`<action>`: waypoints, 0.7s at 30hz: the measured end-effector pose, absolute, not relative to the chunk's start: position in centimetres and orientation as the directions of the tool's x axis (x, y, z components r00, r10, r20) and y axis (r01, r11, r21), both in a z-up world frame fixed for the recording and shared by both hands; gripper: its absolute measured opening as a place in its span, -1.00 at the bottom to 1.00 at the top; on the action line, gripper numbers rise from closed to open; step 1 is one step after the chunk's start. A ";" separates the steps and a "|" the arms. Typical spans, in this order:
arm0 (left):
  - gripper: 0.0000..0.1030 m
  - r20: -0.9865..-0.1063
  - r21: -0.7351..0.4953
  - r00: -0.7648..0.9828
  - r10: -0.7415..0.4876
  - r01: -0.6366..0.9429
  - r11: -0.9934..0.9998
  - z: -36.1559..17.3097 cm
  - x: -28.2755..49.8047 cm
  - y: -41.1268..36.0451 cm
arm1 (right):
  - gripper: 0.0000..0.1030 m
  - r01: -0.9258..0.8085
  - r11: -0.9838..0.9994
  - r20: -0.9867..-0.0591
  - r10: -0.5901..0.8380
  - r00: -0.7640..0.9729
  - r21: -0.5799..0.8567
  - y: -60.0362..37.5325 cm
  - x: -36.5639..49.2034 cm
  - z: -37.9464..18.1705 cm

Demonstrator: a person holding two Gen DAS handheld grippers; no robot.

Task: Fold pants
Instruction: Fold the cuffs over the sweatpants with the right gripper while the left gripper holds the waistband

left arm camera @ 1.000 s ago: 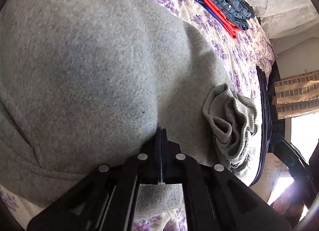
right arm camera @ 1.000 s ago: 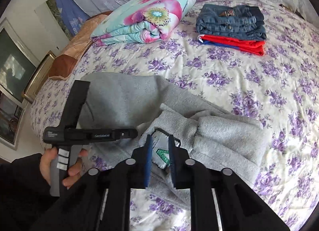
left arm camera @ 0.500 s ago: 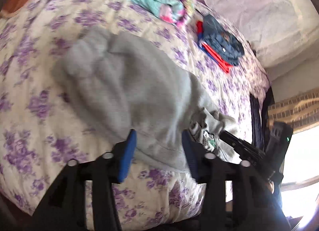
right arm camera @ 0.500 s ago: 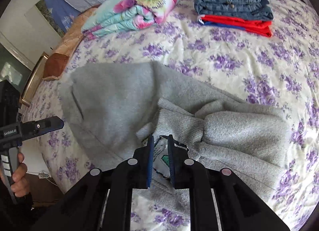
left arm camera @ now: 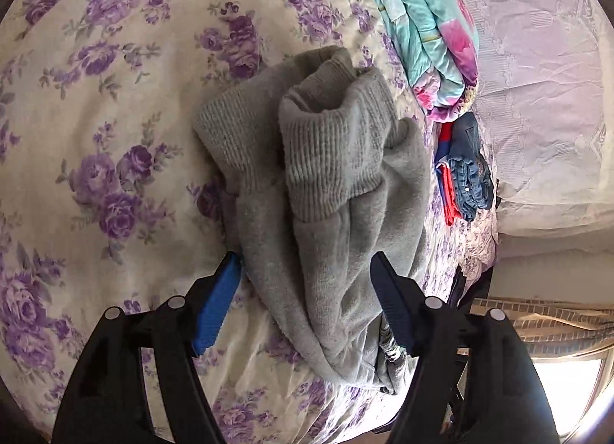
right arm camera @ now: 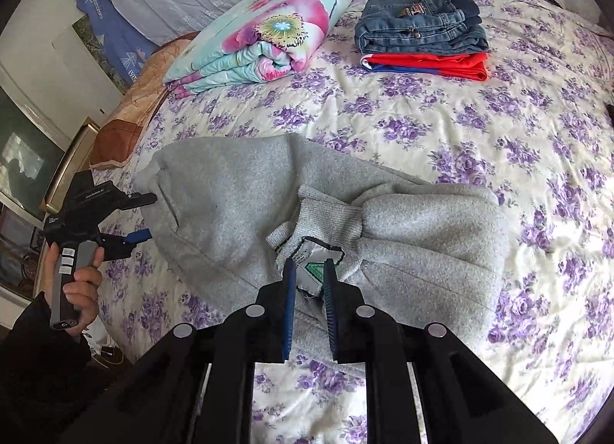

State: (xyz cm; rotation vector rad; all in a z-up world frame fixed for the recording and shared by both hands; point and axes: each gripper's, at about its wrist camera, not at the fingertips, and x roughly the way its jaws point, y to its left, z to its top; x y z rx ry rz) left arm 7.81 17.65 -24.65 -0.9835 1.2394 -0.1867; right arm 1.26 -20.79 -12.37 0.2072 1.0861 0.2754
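Note:
Grey sweatpants (right arm camera: 238, 194) lie folded over on the floral bedspread (right arm camera: 441, 121), ribbed cuffs (left arm camera: 326, 152) bunched on top. My left gripper (left arm camera: 307, 267) is open, its blue pads either side of the pants' near edge, holding nothing. It also shows at the left in the right wrist view (right arm camera: 144, 215), at the pants' left end. My right gripper (right arm camera: 310, 271) has its jaws narrowly apart around the waistband with its white care label (right arm camera: 314, 259); whether it grips the cloth is unclear.
A folded floral quilt (right arm camera: 264, 33) lies at the back of the bed. A stack of folded jeans (right arm camera: 422, 22) on red clothing (right arm camera: 426, 64) sits at the back right. The bed edge is on the left, beside my hand.
My left gripper has let go of the grey cloth, opened wide, pulled back and swung round to the pants' left end. The right gripper has stayed at the waistband.

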 end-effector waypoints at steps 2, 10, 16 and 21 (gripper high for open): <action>0.31 -0.720 -0.694 0.361 -0.592 -0.373 0.616 -24.9 7.9 17.4 | -0.69 -0.106 0.945 -0.840 0.324 0.436 0.310 -21.1 1.0 -12.5; -0.18 -0.743 -0.669 0.358 -0.566 -0.345 0.659 -26.3 11.8 16.2 | -0.69 -0.144 0.943 -0.865 0.331 0.376 0.299 -19.4 1.4 -13.7; -0.55 -0.770 -0.570 0.456 -0.446 -0.178 0.803 -21.0 10.5 13.2 | -0.69 -0.232 0.915 -0.867 0.390 0.309 0.329 -16.5 2.8 -14.9; -0.56 -0.750 -0.508 0.519 -0.410 -0.055 0.860 -16.9 8.8 10.9 | -0.69 -0.323 0.865 -0.856 0.465 0.226 0.384 -11.3 6.0 -18.2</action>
